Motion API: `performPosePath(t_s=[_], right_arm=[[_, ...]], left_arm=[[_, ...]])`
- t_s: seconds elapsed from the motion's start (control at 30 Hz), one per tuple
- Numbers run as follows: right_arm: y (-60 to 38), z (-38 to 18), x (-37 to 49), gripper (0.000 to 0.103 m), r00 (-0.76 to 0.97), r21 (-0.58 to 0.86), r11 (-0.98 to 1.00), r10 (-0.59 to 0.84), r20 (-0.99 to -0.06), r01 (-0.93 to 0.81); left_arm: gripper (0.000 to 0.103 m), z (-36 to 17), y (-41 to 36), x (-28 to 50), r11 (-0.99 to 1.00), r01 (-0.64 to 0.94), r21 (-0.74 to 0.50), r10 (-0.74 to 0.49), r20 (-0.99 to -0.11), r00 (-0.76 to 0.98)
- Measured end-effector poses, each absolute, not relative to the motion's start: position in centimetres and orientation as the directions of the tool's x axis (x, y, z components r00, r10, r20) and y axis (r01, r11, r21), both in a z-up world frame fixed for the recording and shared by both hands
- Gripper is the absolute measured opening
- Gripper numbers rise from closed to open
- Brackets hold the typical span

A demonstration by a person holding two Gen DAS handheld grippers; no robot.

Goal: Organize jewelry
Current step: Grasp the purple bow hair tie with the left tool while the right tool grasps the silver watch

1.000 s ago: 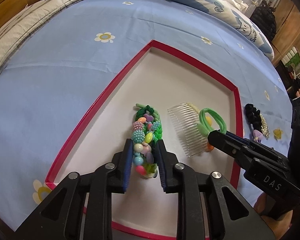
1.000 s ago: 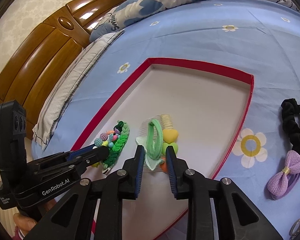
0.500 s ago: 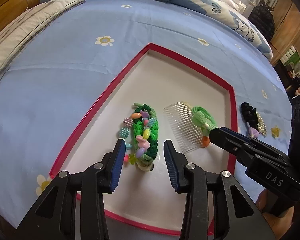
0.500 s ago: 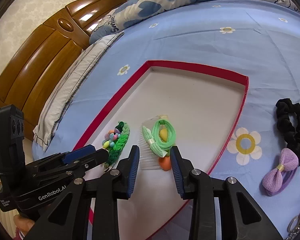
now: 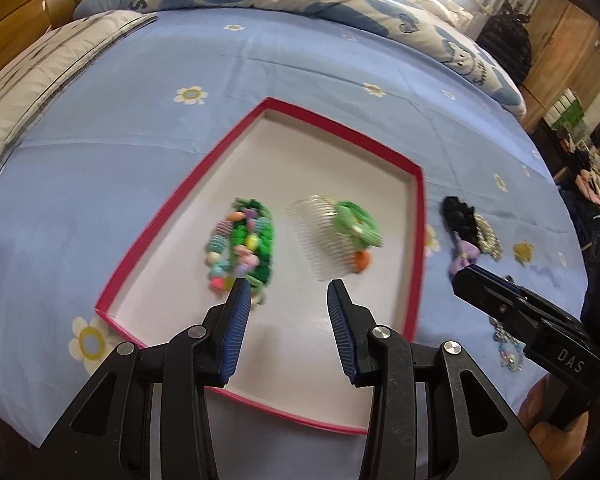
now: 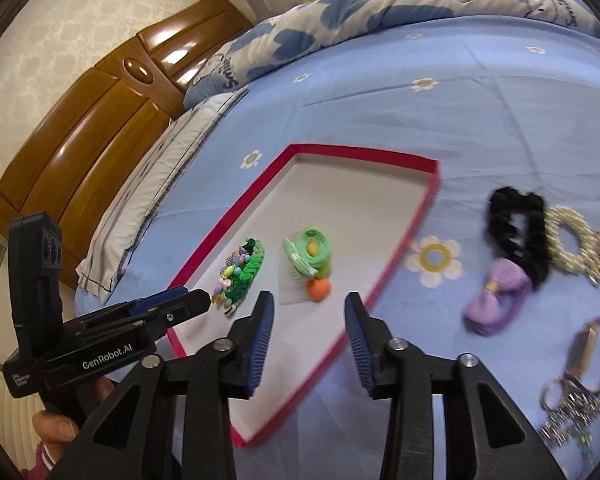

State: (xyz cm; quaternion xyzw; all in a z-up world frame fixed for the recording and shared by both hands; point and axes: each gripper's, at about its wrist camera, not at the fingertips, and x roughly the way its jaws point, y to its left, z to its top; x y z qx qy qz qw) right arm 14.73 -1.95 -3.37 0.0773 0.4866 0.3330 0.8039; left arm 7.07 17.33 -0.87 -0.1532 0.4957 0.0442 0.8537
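Both pairs of tongs had let go and drawn back within the last second. The left tongs [image 5: 287, 286], which a second earlier had been closed on the beaded green bracelet [image 5: 242, 242], now stood wide open and empty above the near part of the red-rimmed tray [image 5: 419, 216], with the bracelet lying free on the tray's white floor toward its left wall. The right tongs [image 6: 309, 300] had likewise released the green hair tie [image 6: 312, 250], which now rested on the clear comb [image 5: 324, 236] with the small orange heart [image 6: 318, 290] beside it, toward the tray's right wall; these tongs also gaped open, holding nothing, and hung over the tray's near right rim. Those two deposits looked finished, so the tray held the first sorted pieces. The rest still lay loose on the blue bed sheet [image 6: 440, 120] to the right of the tray: a black scrunchie [image 6: 516, 228], a pearl-coloured bracelet [image 6: 576, 244] touching it, a purple bow tie [image 6: 500, 296] just below, and a watch [image 6: 592, 348] with a keyring cluster [image 6: 572, 408] nearer the bed's near edge. Judging by that spread, the right tongs were the better placed to fetch the next piece, probably the purple bow tie or the black scrunchie.
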Motion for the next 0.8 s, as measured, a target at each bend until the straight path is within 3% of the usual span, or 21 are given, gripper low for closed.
performPosePath(t_s=[0.1, 0.8], right_arm=[[-3.9, -2.9, 14.0, 0.041, 0.328, 0.448, 0.778, 0.604, -0.726, -0.441], [-18.3, -3.0, 10.6, 0.041, 0.467, 0.425, 0.876, 0.481, -0.742, -0.227]], left_arm=[[0.042, -0.4, 15.8, 6.9, 0.955, -0.198, -0.219, -0.091, -0.856, 0.509], [0.042, 0.5, 6.0, 6.4, 0.976, 0.009, -0.216, -0.194, -0.858, 0.475]])
